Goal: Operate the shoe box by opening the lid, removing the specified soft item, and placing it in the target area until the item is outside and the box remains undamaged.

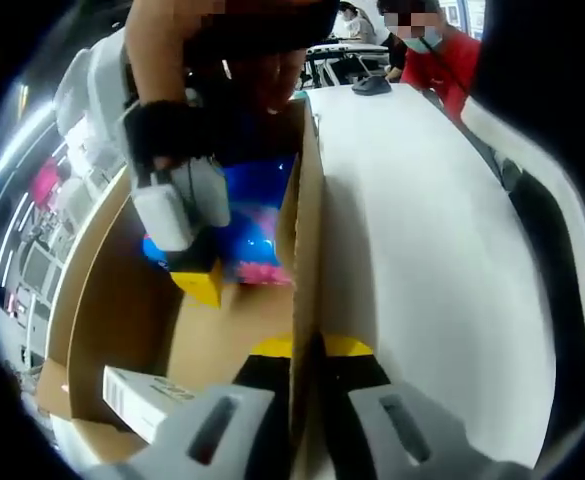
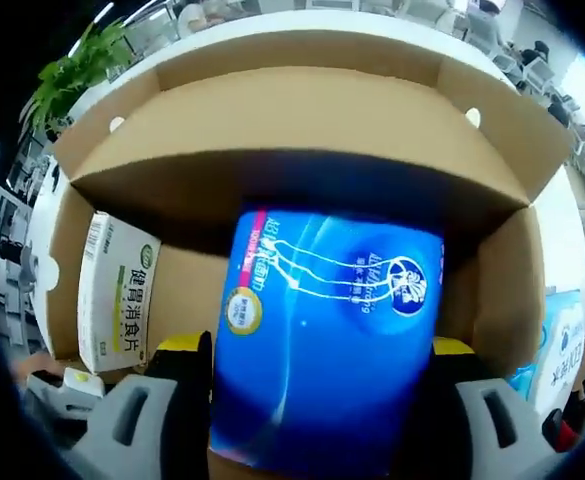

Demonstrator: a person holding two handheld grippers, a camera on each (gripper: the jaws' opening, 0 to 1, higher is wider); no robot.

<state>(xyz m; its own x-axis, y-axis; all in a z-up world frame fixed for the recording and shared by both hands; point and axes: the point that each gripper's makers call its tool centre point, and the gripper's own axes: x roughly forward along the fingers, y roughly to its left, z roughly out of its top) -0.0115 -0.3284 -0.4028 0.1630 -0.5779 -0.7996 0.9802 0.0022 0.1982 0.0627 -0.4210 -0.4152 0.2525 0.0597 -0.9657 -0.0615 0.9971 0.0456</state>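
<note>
Right gripper (image 2: 312,400) has its two jaws on either side of the blue soft pack (image 2: 327,340), squeezing it, low in the middle of the right gripper view. The pack sits inside the open shoe box (image 2: 302,110), whose brown walls rise behind it in the top half of the frame. A small white medicine box (image 2: 117,290) lies in the shoe box too, at the left of the frame, just beside the pack.

Left gripper (image 1: 307,365) pinches the thin side wall of the shoe box (image 1: 307,240), one jaw on each side, at the bottom middle of the left gripper view. In that view the right gripper (image 1: 197,265) comes down from the upper left onto the blue pack (image 1: 257,215). The white table (image 1: 422,250) fills the right side.

What could go wrong: the pack is soft and shiny, so it may slip out if the squeeze is weak. Pulling it up fast could drag it against the wall and bend or rip the cardboard. The left gripper could also crush the wall if it bites too hard
</note>
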